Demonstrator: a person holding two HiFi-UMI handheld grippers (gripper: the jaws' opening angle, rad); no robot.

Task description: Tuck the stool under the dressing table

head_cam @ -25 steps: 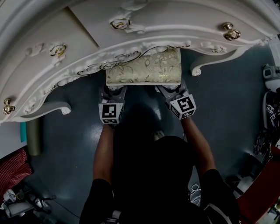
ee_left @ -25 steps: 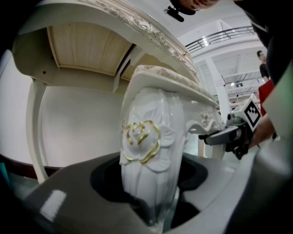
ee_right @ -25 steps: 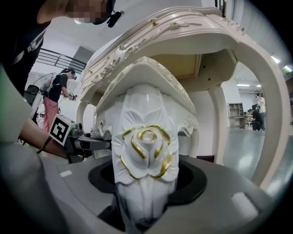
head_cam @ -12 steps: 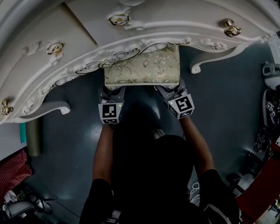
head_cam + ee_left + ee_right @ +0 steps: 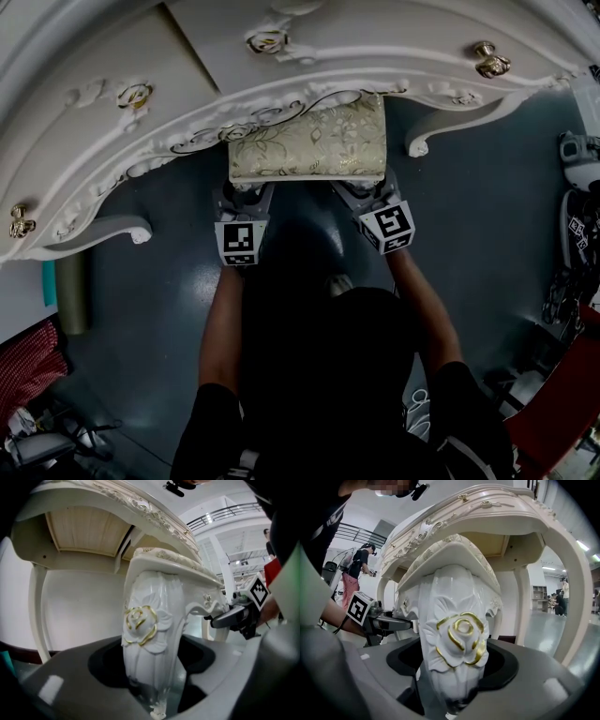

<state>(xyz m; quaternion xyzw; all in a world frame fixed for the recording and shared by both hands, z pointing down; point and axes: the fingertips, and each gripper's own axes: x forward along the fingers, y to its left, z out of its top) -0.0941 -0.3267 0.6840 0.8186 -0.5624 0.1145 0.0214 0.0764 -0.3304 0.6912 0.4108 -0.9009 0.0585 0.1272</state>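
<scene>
My left tongs (image 5: 246, 194) and right tongs (image 5: 367, 192) have just been opening. Each stands loose around a rose-carved leg (image 5: 149, 634) (image 5: 457, 639) of the stool (image 5: 307, 141), with gaps showing beside it. The stool sits on the floor (image 5: 169, 244), half under the white dressing table (image 5: 375, 37).

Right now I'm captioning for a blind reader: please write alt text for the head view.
A stool with a gold floral cushion sits partly under a white carved dressing table. The person's left tongs and right tongs are at its near corners, each with a stool leg between jaws that have just been opening.
</scene>
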